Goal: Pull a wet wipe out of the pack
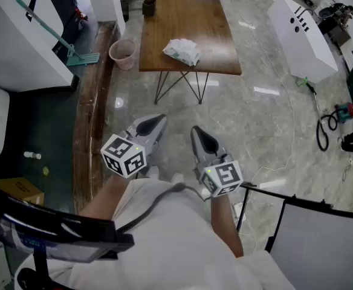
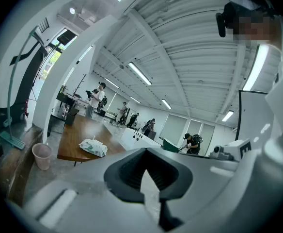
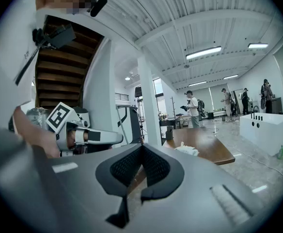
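The wet wipe pack (image 1: pixel 181 51), white with green print, lies on the near half of a brown wooden table (image 1: pixel 164 23) well ahead of me. The left gripper view has the pack (image 2: pixel 93 147) small at the left, and the right gripper view has the pack (image 3: pixel 186 150) just right of centre. My left gripper (image 1: pixel 157 121) and right gripper (image 1: pixel 198 132) are held side by side close to the person's body, over the floor and far short of the table. Both are shut, pads together, with nothing between them (image 2: pixel 144 152) (image 3: pixel 141 148).
A pink bin (image 1: pixel 123 53) stands on the floor left of the table, and a dark cup (image 1: pixel 149 5) sits at the table's far left. A white cabinet (image 1: pixel 301 35) lies to the right, cables (image 1: pixel 327 128) beyond it. Several people stand in the background.
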Motion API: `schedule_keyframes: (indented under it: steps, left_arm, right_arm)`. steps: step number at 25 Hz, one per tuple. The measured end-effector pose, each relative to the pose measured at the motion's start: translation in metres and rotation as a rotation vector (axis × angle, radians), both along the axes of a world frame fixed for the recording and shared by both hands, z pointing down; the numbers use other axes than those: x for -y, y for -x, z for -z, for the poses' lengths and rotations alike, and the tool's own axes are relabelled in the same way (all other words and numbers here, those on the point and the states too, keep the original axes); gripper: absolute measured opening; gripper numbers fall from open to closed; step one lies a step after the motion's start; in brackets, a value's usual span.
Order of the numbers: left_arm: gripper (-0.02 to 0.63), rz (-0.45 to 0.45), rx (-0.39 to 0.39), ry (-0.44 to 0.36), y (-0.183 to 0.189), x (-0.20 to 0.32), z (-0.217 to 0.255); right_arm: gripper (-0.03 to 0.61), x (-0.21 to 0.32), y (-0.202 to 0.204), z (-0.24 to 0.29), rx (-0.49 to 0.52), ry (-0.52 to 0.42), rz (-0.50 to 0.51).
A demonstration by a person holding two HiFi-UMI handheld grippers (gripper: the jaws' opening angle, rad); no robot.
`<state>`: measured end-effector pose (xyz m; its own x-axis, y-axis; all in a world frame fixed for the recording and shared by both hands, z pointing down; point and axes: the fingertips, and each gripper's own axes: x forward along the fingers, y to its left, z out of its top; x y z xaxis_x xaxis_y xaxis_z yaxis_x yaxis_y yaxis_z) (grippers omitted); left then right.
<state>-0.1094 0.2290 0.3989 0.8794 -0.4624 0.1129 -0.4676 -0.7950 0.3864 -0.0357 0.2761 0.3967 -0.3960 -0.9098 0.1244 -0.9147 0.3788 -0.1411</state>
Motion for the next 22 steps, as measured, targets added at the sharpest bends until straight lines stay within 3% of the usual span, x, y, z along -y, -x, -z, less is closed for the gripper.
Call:
schedule_keyframes:
  steps: [10,18,22]
  left_arm:
    - [0.003,0.010,-0.011,-0.006,0.028,0.014,0.002]
    - [0.003,-0.070,-0.072,0.014,0.033,0.013,0.006]
    - [0.003,-0.075,-0.072,0.033,0.039,0.019,0.002]
  right_arm:
    - [0.008,0.012,0.010,0.005,0.003,-0.005,-0.028]
    - [0.008,0.013,0.025,0.005,0.055,0.008,-0.008]
    - [0.008,0.016,0.027,0.006,0.129,0.015,-0.023]
